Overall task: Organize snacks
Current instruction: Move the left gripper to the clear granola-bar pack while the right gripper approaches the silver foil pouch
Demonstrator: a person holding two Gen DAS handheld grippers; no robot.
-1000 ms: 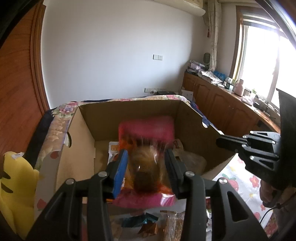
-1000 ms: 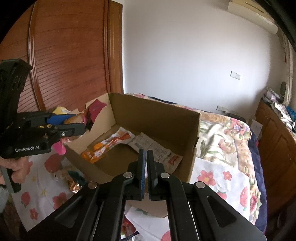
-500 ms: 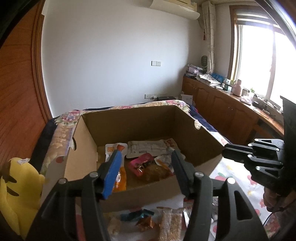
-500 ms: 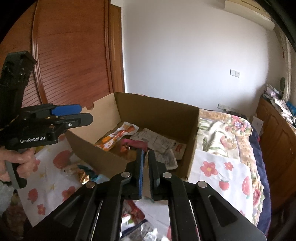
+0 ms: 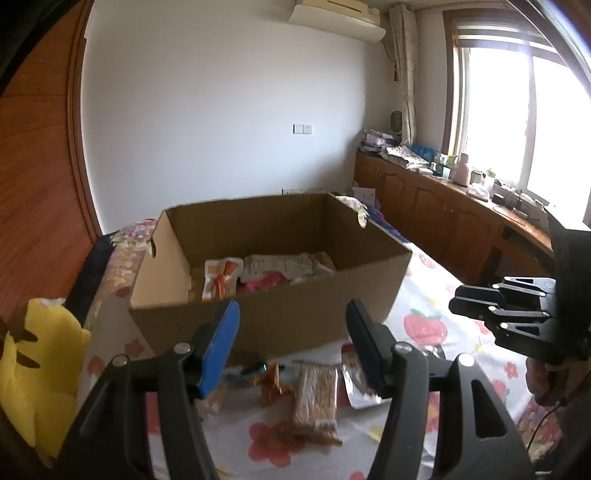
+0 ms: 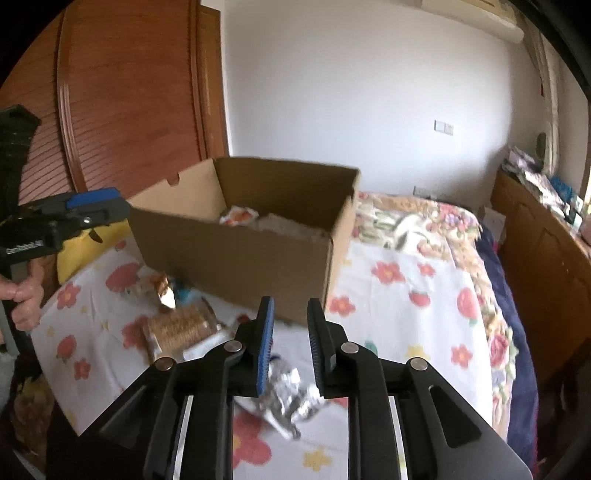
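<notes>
The left gripper (image 5: 291, 341) is spread and empty, its jaws just widened, before the box (image 5: 273, 317) on the bed (image 6: 406, 302). Snack packs (image 5: 316, 397) lie on the sheet by the box, others inside. The right gripper (image 6: 290, 345), just parting, holds nothing above a foil pack (image 6: 291, 402).

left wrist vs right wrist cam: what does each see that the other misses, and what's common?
Left wrist only: window, air conditioner, pink packet in the box, a yellow plush.

Right wrist only: crumpled foil packet beneath the right gripper, louvred wooden door.

Both: cardboard box, long cracker pack on the floral sheet, wooden cabinets, and both grippers, jaws just opening with nothing between them; left gripper wider.
</notes>
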